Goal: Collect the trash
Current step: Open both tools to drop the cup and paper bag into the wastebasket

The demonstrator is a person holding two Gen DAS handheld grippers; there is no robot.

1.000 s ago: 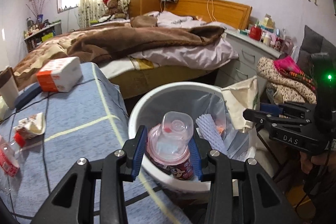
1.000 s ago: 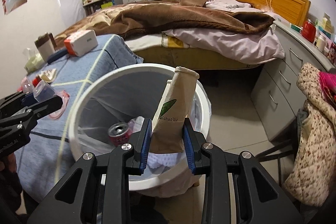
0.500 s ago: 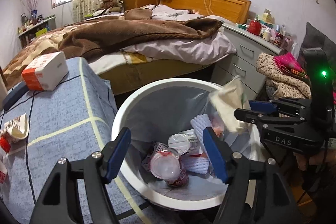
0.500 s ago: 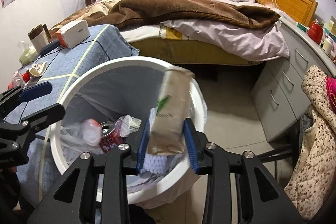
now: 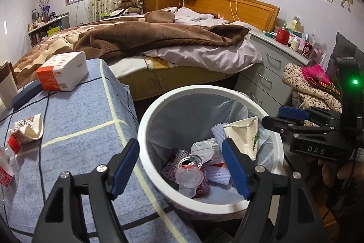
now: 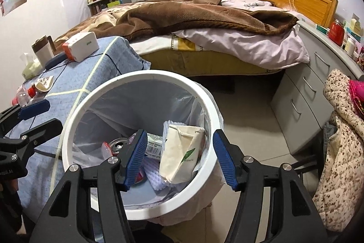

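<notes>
The white bin (image 5: 211,202), lined with a clear bag, stands on the floor just right of the blue-covered table (image 5: 75,129) and near the foot of the bed (image 5: 159,42). Inside it lie a tan paper bag (image 6: 182,152) leaning against the right wall, a red can (image 5: 193,163), a clear plastic cup (image 5: 187,181) on its side against the can, a white ribbed foam piece (image 5: 218,174) and a labelled wrapper (image 5: 204,148).

The left gripper (image 5: 180,169) hangs over the bin's near rim; its jaws are opening and stand wide apart, with nothing pressed between them. The right gripper (image 6: 179,159) hangs over the bin's near-right side; its jaws are also opening, the paper bag lying below and between them but touched by neither pad. In the left view the right gripper (image 5: 284,117) shows at the far right edge of the bin, held by a hand (image 5: 332,172).

On the table remain a crumpled wrapper (image 5: 28,129) and a red-capped bottle (image 5: 8,156) at the left edge, with a tissue box (image 5: 62,71), a dark flat case (image 5: 26,93) and a cup (image 6: 43,49) farther back. A grey drawer unit (image 6: 302,95) stands right of the bed, and patterned cloth (image 6: 341,140) is heaped at the far right.
</notes>
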